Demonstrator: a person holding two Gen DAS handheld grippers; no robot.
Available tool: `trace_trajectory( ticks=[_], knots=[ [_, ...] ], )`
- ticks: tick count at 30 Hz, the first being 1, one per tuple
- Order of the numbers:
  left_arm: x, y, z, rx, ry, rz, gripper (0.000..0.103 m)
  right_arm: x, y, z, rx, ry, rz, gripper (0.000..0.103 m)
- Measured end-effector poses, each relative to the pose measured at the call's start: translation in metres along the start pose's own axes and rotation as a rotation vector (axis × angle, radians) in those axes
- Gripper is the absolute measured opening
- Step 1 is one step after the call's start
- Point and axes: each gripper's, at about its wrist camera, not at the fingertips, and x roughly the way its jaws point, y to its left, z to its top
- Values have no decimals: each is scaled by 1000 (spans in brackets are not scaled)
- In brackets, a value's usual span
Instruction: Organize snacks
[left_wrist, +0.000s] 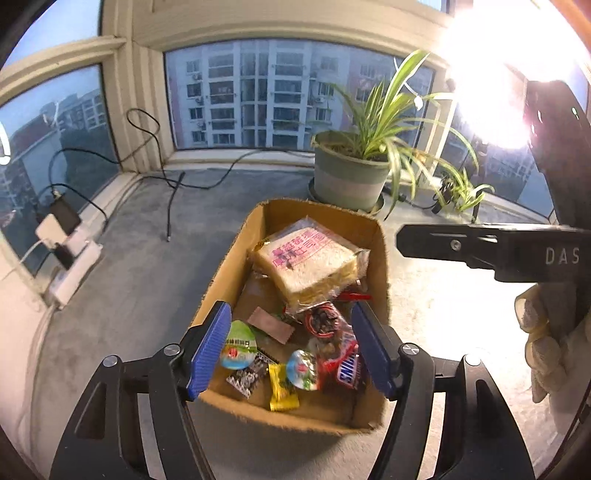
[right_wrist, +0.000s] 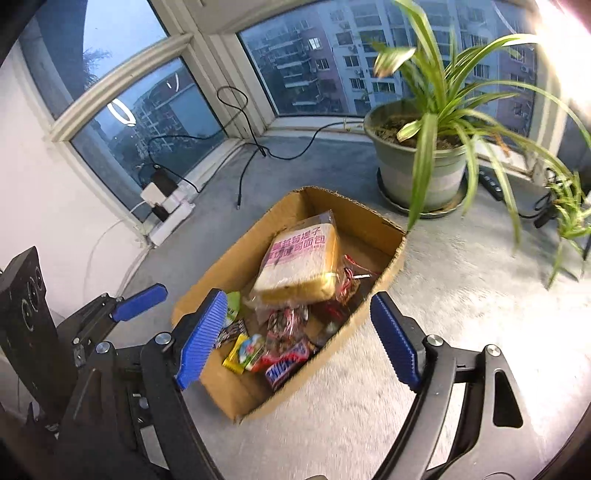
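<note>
Hovering over the cardboard box (left_wrist: 380, 254) on the grey bench (left_wrist: 129, 295): left hand-held gripper (left_wrist: 291, 350) and right hand-held gripper (right_wrist: 299, 339) both released, empty. Bagged bread (left_wrist: 306, 262) lies atop small snacks inside.

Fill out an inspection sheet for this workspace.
Surface: grey carpeted ledge, bare around the box.
Job's things: open cardboard box holding a bagged bread loaf, Snickers bar, jelly cups, yellow candy.
Clutter: potted spider plant.
Grippers: left gripper and right gripper open, empty, above the box.
Cables: black cable loose; power strip with chargers.
Surroundings: bay windows, strong glare.
</note>
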Motion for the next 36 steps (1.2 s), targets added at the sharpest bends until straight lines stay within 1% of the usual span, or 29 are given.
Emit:
trace_trajectory(
  ticks=[1,2,3,7,11,13,14,17,19,23,26,29,36],
  knots=[
    [-8,-2,0,-4,-11,4,73,-10,2,-4,-3,-10,0,87],
    [-15,-4,-1,-6,-23,9,76,-19,3,-7,-6,-20,0,91],
    [-23,-6,-1,-9,-36,14,76,-28,4,-11,-10,-34,-1,93],
    [-57,-17,-5,-26,-85,19,77,-69,9,-27,-32,-100,-23,93],
    [-79,-29,-10,-25,-117,25,80,-104,11,-43,-31,-150,-46,94],
    [-91,-36,-14,-17,-132,42,80,-119,13,-51,-44,-173,-66,94],
    [-95,-38,-16,-19,-140,47,80,-126,14,-56,-52,-182,-82,95],
    [-107,-40,-23,-48,-154,62,81,-144,19,-70,-71,-199,-116,102],
    [-115,-42,-27,-60,-167,74,81,-156,23,-80,-92,-230,-142,102],
    [-125,-44,-33,-67,-176,94,81,-174,33,-93,-123,-282,-188,103],
    [-133,-46,-36,-65,-190,108,81,-182,39,-101,-122,-311,-190,103],
    [-138,-46,-38,-75,-193,110,81,-183,43,-105,-131,-315,-188,103],
    [-143,-48,-39,-61,-210,119,81,-180,49,-109,-161,-313,-198,103]
  ],
)
